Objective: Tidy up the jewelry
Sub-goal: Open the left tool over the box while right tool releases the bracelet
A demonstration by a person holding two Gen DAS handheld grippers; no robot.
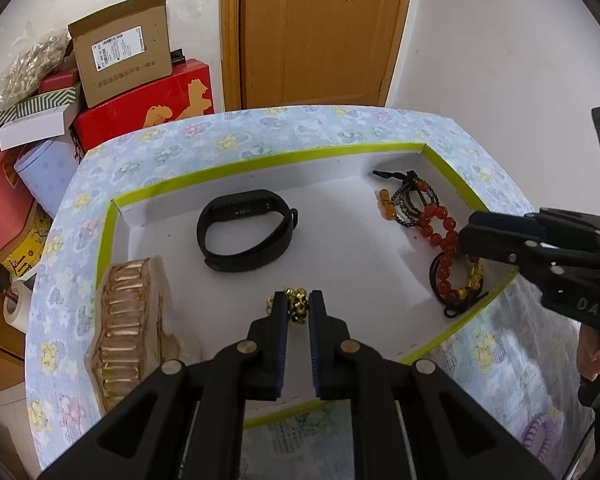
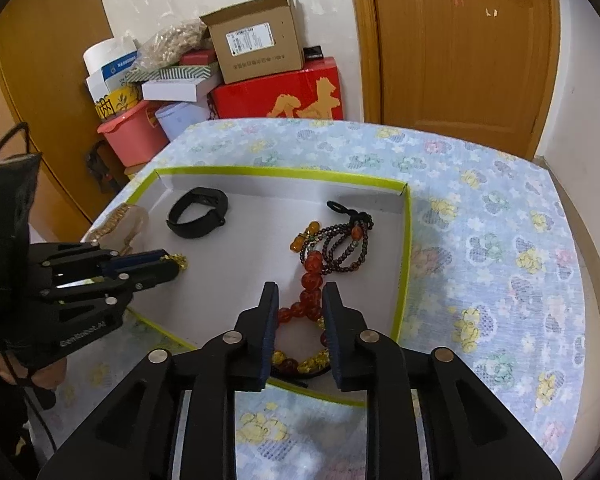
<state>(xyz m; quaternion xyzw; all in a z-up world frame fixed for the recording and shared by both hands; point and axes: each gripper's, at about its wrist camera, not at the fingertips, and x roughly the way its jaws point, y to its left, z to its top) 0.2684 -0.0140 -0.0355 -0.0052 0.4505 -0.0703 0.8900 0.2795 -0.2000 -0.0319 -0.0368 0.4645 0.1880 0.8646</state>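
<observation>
Each camera sits on a hand-held gripper and looks forward and down along its two fingers, very close to the white tray (image 1: 340, 248) with the green rim. The left view looks in from the tray's left side, the right view from its right side. Both see the tray, the flowered cloth (image 2: 500, 220), the wooden door (image 1: 324, 28), the stacked boxes (image 2: 260, 60), and the other hand-held gripper.
</observation>
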